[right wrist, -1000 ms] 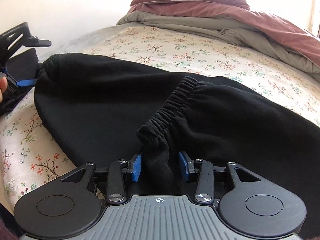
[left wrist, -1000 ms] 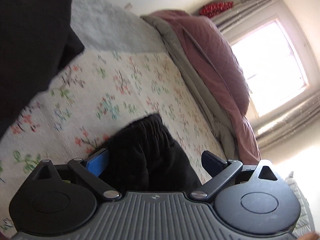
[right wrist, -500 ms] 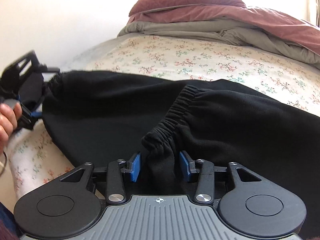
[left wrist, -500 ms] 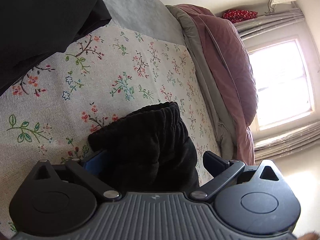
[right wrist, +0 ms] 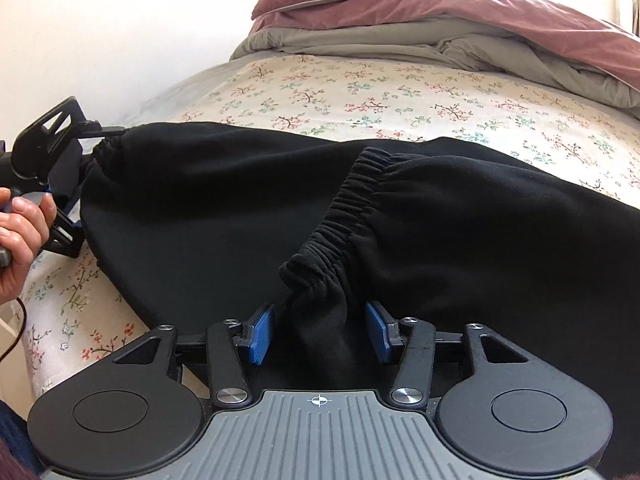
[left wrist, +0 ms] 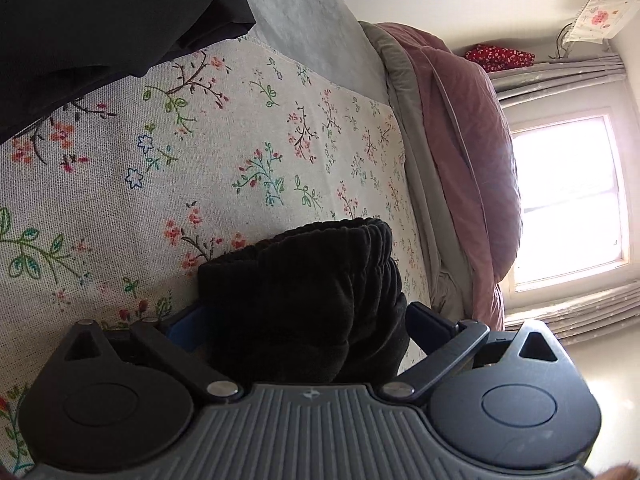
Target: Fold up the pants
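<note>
black pants (right wrist: 460, 216): spread across the middle of the right wrist view, lying on the floral bedsheet (right wrist: 400, 92); one elastic cuff (right wrist: 344, 216) runs diagonally down the centre of the frame, the other gathered cuff (left wrist: 320, 264) sits at lower centre of the left wrist view.

right gripper (right wrist: 318, 330): bottom centre of its view; blue pads (right wrist: 260, 332) stand on either side of a bunch of cuff fabric, small gaps visible on both sides; whether they pinch the cloth cannot be told.

left gripper (left wrist: 304, 320): bottom of its view, jaws set wide with the bunched cuff filling the space between them; actual clamping cannot be told. it also appears at the left edge of the right wrist view, held by a hand (right wrist: 20, 236), at the pants' gathered end.

folded quilt (right wrist: 400, 12): maroon and grey, upper part of the right wrist frame, beyond the pants.

window (left wrist: 568, 200): bright, right side of the left wrist view.
</note>
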`<state>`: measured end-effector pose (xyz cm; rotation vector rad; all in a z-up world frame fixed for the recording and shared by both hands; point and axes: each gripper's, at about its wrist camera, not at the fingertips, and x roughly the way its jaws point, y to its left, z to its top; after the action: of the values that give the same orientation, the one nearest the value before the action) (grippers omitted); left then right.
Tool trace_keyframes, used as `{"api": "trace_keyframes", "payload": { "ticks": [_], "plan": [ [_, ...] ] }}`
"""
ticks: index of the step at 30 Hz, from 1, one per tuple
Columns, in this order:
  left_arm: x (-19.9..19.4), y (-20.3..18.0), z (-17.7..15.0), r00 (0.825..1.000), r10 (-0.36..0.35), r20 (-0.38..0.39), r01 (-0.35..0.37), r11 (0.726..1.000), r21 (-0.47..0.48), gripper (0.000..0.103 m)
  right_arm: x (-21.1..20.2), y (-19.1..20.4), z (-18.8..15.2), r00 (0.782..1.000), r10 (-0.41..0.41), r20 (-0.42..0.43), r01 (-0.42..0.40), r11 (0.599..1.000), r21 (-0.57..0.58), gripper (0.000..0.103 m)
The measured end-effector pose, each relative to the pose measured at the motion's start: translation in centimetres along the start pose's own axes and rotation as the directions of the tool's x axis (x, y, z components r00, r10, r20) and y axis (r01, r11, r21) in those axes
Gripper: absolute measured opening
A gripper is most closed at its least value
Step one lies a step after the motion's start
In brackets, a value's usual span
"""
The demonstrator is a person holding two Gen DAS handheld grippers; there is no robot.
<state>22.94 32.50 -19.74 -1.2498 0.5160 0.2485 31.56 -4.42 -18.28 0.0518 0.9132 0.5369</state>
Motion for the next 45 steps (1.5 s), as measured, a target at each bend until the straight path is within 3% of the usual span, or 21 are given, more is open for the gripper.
{"api": "trace_keyframes", "payload": {
  "ticks": [2, 4, 5, 10, 15, 18, 23, 26, 30, 33, 35, 37, 38, 40, 42, 43, 44, 45],
  "plan": [
    [0.0, -0.5, -0.3, 1.000, 0.012, 0.016, -0.013, 0.998, 0.054, 0.075, -0.7, -0.7, 0.3, 1.000, 0.024, -0.011, -0.023, 0.999, 0.047, 0.049],
    [-0.3, -1.2, -0.4, 0.999, 0.013, 0.029, -0.016, 0.996, 0.092, 0.054, -2.0, -1.9, 0.7, 0.999, 0.048, 0.010, -0.048, 0.993, 0.110, 0.049],
    [-0.5, -1.4, -0.5, 0.999, 0.011, 0.034, -0.014, 0.995, 0.103, 0.052, -2.8, -2.5, 1.0, 0.998, 0.050, 0.035, -0.055, 0.990, 0.133, 0.049],
    [-1.6, -2.6, -1.4, 0.996, -0.049, 0.075, 0.039, 0.991, 0.125, 0.047, -5.7, -6.9, 1.6, 0.989, 0.086, 0.121, -0.119, 0.947, 0.300, 0.049],
    [-3.7, -6.0, -3.5, 0.970, -0.212, 0.120, 0.179, 0.955, 0.238, 0.047, -6.3, -10.2, 1.2, 0.994, 0.018, 0.105, -0.058, 0.916, 0.398, 0.051],
    [-4.5, -9.4, -5.8, 0.948, -0.292, 0.130, 0.231, 0.908, 0.350, 0.047, -6.6, -11.5, 0.7, 0.994, 0.022, 0.104, -0.066, 0.895, 0.441, 0.051],
    [-4.6, -15.1, -11.7, 0.916, -0.397, 0.051, 0.313, 0.790, 0.528, 0.047, -8.2, -14.0, 0.3, 0.989, 0.016, 0.146, -0.091, 0.850, 0.518, 0.051],
    [-3.8, -18.5, -16.8, 0.907, -0.420, -0.033, 0.344, 0.693, 0.634, 0.047, -9.8, -16.6, -0.1, 0.983, -0.009, 0.184, -0.104, 0.800, 0.591, 0.051],
    [-1.9, -21.5, -23.9, 0.914, -0.388, -0.122, 0.346, 0.585, 0.733, 0.047, -11.7, -20.5, -1.6, 0.976, -0.044, 0.213, -0.120, 0.709, 0.695, 0.051],
    [0.3, -22.7, -29.5, 0.927, -0.329, -0.179, 0.324, 0.464, 0.824, 0.047, -13.0, -23.0, -3.0, 0.973, -0.078, 0.217, -0.116, 0.648, 0.753, 0.051],
    [1.8, -22.9, -33.3, 0.940, -0.266, -0.216, 0.303, 0.352, 0.886, 0.049, -13.7, -24.5, -3.9, 0.971, -0.079, 0.227, -0.135, 0.604, 0.786, 0.051],
    [3.8, -22.5, -36.8, 0.948, -0.186, -0.257, 0.294, 0.209, 0.933, 0.051, -14.2, -26.1, -4.9, 0.968, -0.081, 0.236, -0.153, 0.553, 0.819, 0.054],
    [4.6, -22.0, -38.4, 0.949, -0.152, -0.275, 0.297, 0.151, 0.943, 0.054, -14.4, -26.7, -5.4, 0.968, -0.093, 0.233, -0.149, 0.535, 0.831, 0.056],
    [6.3, -20.6, -41.4, 0.940, -0.062, -0.336, 0.335, -0.024, 0.942, 0.062, -14.9, -27.6, -6.2, 0.972, -0.117, 0.202, -0.113, 0.520, 0.847, 0.056],
    [6.0, -19.3, -43.4, 0.936, -0.068, -0.346, 0.329, -0.185, 0.926, 0.074, -14.8, -28.3, -6.7, 0.978, -0.127, 0.165, -0.077, 0.516, 0.853, 0.056],
    [5.6, -19.0, -43.8, 0.925, -0.068, -0.375, 0.348, -0.246, 0.904, 0.085, -14.7, -28.5, -6.9, 0.981, -0.120, 0.151, -0.068, 0.517, 0.853, 0.056],
    [5.2, -18.9, -43.8, 0.907, -0.055, -0.419, 0.390, -0.271, 0.880, 0.089, -14.6, -28.6, -7.0, 0.983, -0.114, 0.144, -0.064, 0.519, 0.852, 0.056],
    [4.7, -19.0, -43.5, 0.887, -0.044, -0.459, 0.431, -0.276, 0.859, 0.089, -14.6, -28.7, -7.2, 0.985, -0.106, 0.138, -0.062, 0.527, 0.848, 0.056]
  ]
}}
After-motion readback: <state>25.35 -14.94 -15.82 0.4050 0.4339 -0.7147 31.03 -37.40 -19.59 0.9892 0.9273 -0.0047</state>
